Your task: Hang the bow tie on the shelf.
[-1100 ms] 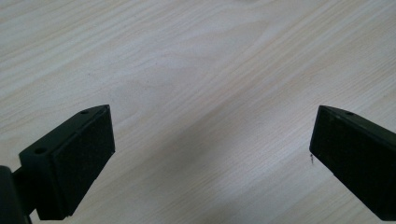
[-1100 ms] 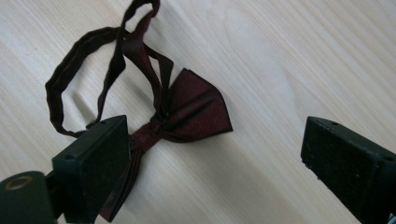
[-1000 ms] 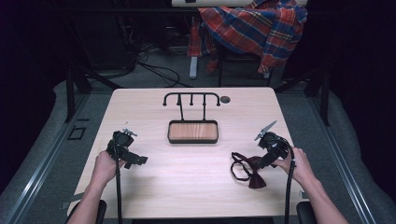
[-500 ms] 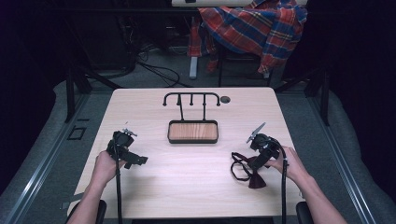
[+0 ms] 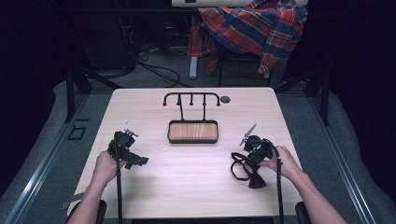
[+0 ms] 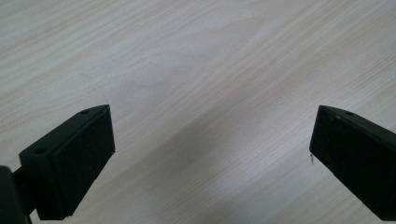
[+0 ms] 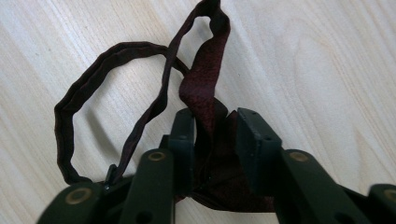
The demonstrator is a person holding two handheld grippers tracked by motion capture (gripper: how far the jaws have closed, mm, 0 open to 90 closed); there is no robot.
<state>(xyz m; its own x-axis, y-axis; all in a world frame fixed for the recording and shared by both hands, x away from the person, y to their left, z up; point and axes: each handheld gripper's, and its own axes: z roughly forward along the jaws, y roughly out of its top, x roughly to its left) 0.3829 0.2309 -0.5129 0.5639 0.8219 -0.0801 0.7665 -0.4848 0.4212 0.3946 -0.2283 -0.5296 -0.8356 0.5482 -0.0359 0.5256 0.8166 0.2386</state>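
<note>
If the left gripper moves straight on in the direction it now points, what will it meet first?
Probably the bare table: the left gripper has its jaws wide open with nothing between them, and wood lies straight ahead. How far off is unclear.

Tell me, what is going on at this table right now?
A person holds a gripper in each hand. The right gripper has just been closing its jaws around a dark red bow tie lying on the table. The left gripper hangs open over bare wood. A hook stand waits behind.
</note>
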